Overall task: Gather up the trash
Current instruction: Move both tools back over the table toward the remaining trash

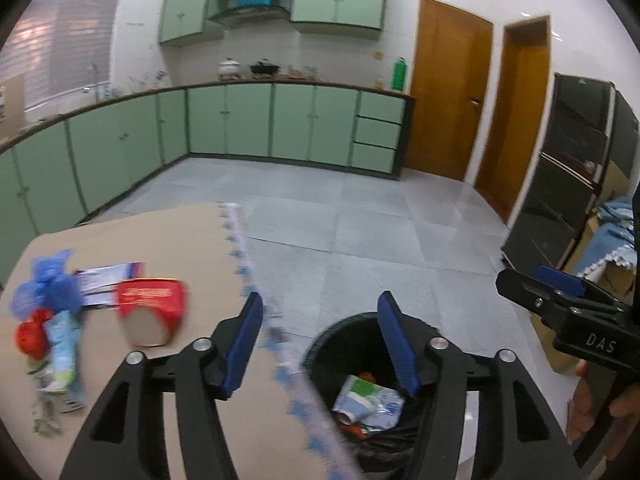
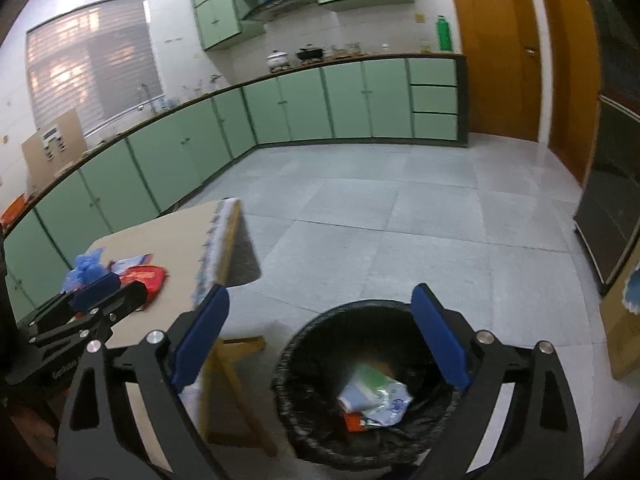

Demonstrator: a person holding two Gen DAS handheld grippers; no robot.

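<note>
While both grippers hang with nothing in them above the round black bin lined with a black plastic bag, I judge that I am between two pickups: one lot of rubbish lies in the bin and the next waits on the desk.

My left gripper has its blue pads spread apart with nothing between them, at the lower middle of its own frame, straddling the desk edge and the bin rim. My right gripper is released as well, jaws wide, directly over the bin mouth at the bottom centre of its frame. Inside the bin I see a crumpled white, green and blue wrapper with something orange beneath it.

What remains sits at the lower left of the left wrist view, on the tan desk with a blue-and-white patterned edge strip: a red paper cup lying on its side, a flat white, blue and red packet touching it, a crumpled blue plastic bag, a red-orange ball of trash and a pale blue upright sachet, all clustered close together.

My next move calls for swinging the left gripper toward that cluster, lowering over the cup, the nearest piece, and closing on its rim. Motion blur hides the finer details of the pile.
</note>
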